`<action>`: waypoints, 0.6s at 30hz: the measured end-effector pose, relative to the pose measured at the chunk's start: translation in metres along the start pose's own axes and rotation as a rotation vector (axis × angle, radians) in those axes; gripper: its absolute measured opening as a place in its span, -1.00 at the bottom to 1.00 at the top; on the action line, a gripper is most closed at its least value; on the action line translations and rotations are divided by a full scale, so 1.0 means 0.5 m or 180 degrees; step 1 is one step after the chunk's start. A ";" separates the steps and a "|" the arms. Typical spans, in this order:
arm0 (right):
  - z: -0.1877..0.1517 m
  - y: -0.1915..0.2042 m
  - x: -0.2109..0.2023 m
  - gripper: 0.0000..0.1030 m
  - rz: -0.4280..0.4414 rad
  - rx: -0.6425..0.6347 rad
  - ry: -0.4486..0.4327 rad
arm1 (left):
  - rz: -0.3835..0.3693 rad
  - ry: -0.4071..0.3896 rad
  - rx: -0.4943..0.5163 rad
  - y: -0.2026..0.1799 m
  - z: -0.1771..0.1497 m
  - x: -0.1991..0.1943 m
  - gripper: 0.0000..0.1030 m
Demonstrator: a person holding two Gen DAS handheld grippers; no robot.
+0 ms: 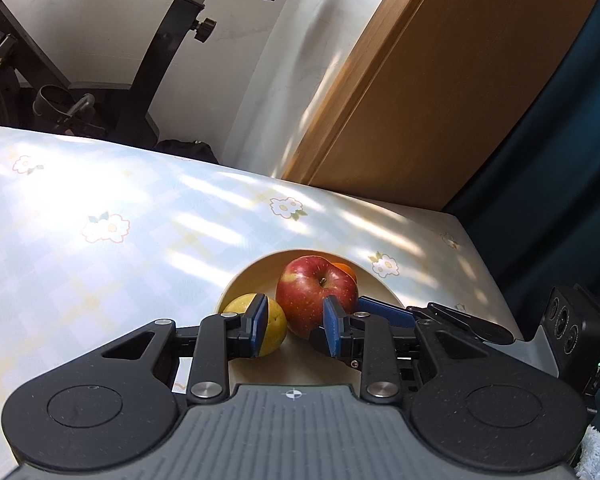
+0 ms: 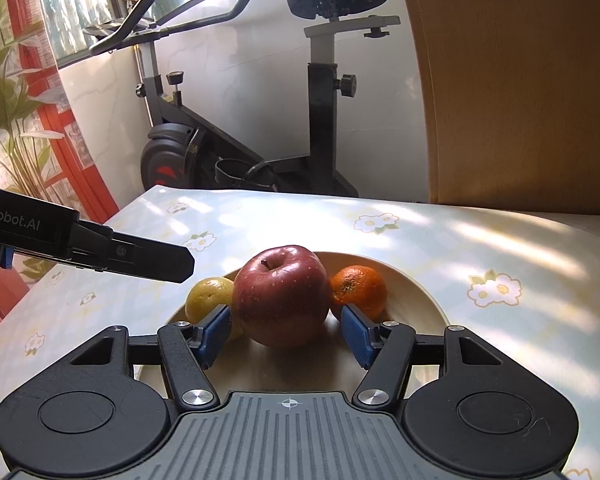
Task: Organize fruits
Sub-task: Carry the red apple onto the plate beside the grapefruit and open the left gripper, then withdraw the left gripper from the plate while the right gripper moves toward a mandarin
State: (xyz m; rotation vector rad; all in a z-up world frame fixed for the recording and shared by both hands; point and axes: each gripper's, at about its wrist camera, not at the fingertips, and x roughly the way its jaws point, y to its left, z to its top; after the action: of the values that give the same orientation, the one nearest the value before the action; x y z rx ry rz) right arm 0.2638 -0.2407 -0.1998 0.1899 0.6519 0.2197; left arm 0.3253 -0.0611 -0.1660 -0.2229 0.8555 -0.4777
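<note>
Fruits sit together in a shallow cream bowl (image 2: 416, 288) on the table (image 2: 520, 248), which wears a pale floral cloth.

- Red apple (image 2: 281, 296) at the bowl's centre, stem up. Yellow fruit (image 2: 208, 296), likely a lemon or pear, touches it at 9 o'clock. Orange mandarin (image 2: 358, 290) touches it at 3 o'clock. (Right wrist view.)
- Right hand-held gripper (image 2: 286, 334): blue pads spread wide, flanking the apple low on both sides. Left pad close to the skin; whether either pad touches, I cannot tell. No squeeze evident.
- Left hand-held gripper (image 1: 294, 330): pads apart, nothing between them. In its own view the yellow fruit (image 1: 274, 328) lies behind the left pad and the apple (image 1: 316, 296) just past the gap, mandarin (image 1: 346, 270) peeking at 1 o'clock behind the apple. In the right wrist view it reaches over the bowl's 9 o'clock rim, above the yellow fruit.
- Exercise bike (image 2: 260, 132) stands beyond the table, out of play.

Judgement: all three pieces are in the bowl, so the placing looks nearly or wholly done; the step in hand is either letting go of the apple or settling it. Next move calls for a straight pull back at the 6 o'clock side, pads kept wide, so neither neighbour gets nudged and rolls.
</note>
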 end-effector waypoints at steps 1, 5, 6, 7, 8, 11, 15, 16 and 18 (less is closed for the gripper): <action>0.001 0.004 -0.007 0.12 -0.0012 -0.0011 -0.0021 | 0.0026 -0.0027 0.0017 -0.002 0.000 -0.008 -0.39; 0.003 0.013 -0.037 0.12 -0.0062 -0.0013 -0.0098 | 0.0109 -0.0093 0.0038 0.000 -0.005 -0.034 -0.39; 0.003 0.015 -0.044 0.12 -0.0072 -0.0011 -0.0110 | 0.0127 -0.0102 0.0044 0.001 -0.006 -0.040 -0.39; 0.003 0.019 -0.053 0.12 -0.0081 -0.0012 -0.0118 | 0.0154 -0.0116 0.0056 0.003 -0.008 -0.049 -0.39; 0.003 0.022 -0.060 0.12 -0.0095 -0.0016 -0.0128 | 0.0182 -0.0135 0.0074 0.003 -0.011 -0.057 -0.39; -0.004 0.029 -0.087 0.12 -0.0149 -0.0004 -0.0182 | 0.0263 -0.0205 0.0156 0.007 -0.019 -0.085 -0.39; -0.028 0.037 -0.125 0.12 -0.0199 0.0016 -0.0263 | 0.0379 -0.0285 0.0236 0.016 -0.037 -0.119 -0.38; -0.036 0.040 -0.133 0.12 -0.0236 0.0004 -0.0262 | 0.0420 -0.0296 0.0247 0.019 -0.043 -0.128 -0.38; -0.056 0.050 -0.151 0.12 -0.0360 -0.0058 -0.0254 | 0.0487 -0.0298 0.0264 0.024 -0.052 -0.144 -0.38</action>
State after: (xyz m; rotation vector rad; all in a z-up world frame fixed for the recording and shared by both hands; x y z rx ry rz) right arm 0.1846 -0.2337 -0.1717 0.1430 0.5793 0.1087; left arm 0.2687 -0.0155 -0.1389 -0.1018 0.7532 -0.3560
